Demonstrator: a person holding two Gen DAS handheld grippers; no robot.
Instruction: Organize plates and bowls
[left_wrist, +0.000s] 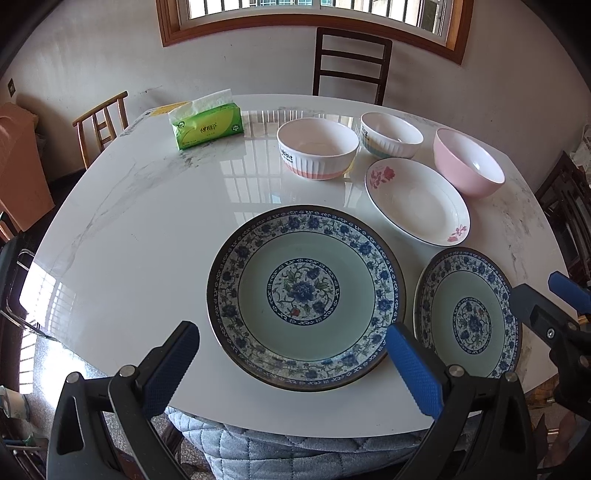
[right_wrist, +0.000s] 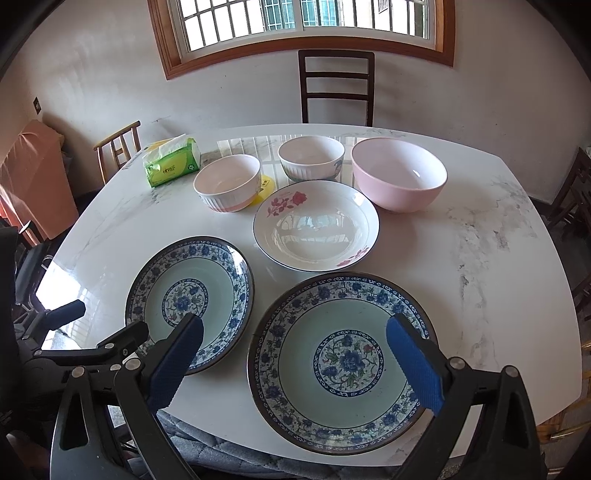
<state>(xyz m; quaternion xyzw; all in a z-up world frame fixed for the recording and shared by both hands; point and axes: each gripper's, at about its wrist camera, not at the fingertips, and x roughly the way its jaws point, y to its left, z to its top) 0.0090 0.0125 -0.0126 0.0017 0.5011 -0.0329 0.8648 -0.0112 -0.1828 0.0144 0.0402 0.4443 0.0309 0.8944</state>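
Two blue-flowered plates lie near the front edge of the white marble table (left_wrist: 147, 221). My left gripper (left_wrist: 290, 339) hangs open over the left plate (left_wrist: 303, 295), with its blue pads clear of the rim. Over the right plate (right_wrist: 340, 362) my right gripper (right_wrist: 295, 328) stands wide open and holds nothing. Behind them lies a white plate with red roses (right_wrist: 316, 225). A pink bowl (right_wrist: 399, 173), a ribbed bowl with a pink base (right_wrist: 227, 182) and a ribbed bowl with a blue base (right_wrist: 310, 157) stand further back.
A green tissue pack (left_wrist: 207, 125) sits at the table's far left. A dark chair (right_wrist: 336, 85) stands behind the table and a light wooden chair (right_wrist: 118, 147) at its left. A quilted blue cushion (left_wrist: 277, 454) shows under the near edge.
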